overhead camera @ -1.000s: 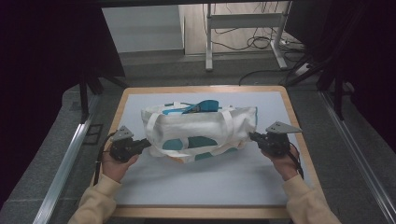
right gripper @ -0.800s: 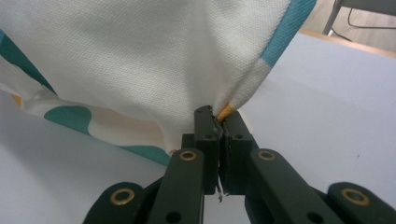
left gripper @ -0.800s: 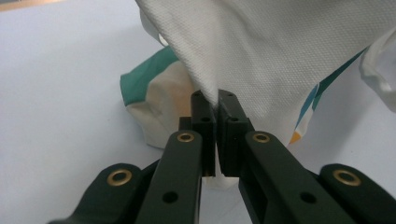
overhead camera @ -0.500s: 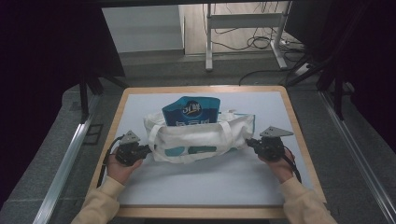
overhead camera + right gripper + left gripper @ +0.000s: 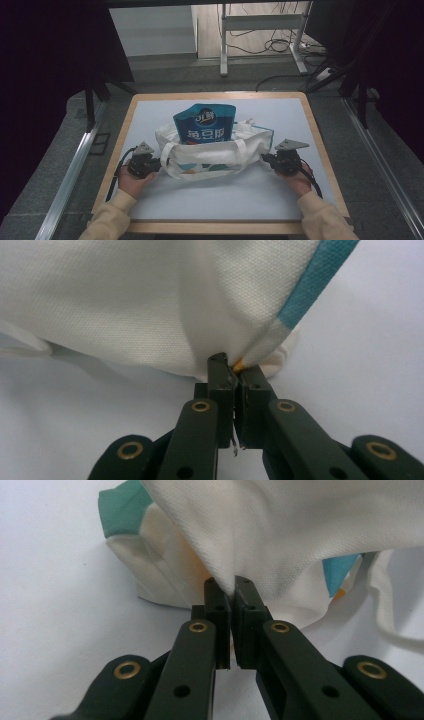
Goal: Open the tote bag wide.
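1. Tote bag of cream woven cloth sits near the middle of the table, stretched sideways between two hand-held grippers, its mouth open upward and its soft sides sagging in folds; teal panels show low on its front, and a teal band edges one seam in the right gripper view.
2. Table is a pale, matte rectangular sheet framed by a light wooden rim, with grey floor and metal rails on either side.
3. Snack pouch, a glossy teal packet with white lettering and a flat, sealed top edge, stands upright inside the bag, its upper half rising above the bag's rim.
4. Two flat cream straps loop down the bag's front face, one near each end.
5. Left gripper, held in the person's left hand at the bag's left end, has its black jaws pressed together on a pinch of the cream fabric; the left gripper view shows the coarse weave gathered to a point between the jaw tips.
6. Right gripper, in the right hand at the bag's right end, is likewise clamped on cloth, its jaws closed where the cream fabric and the teal band meet a small orange corner.
7. Brass-coloured rivets stud the black jaw arms of both grippers.
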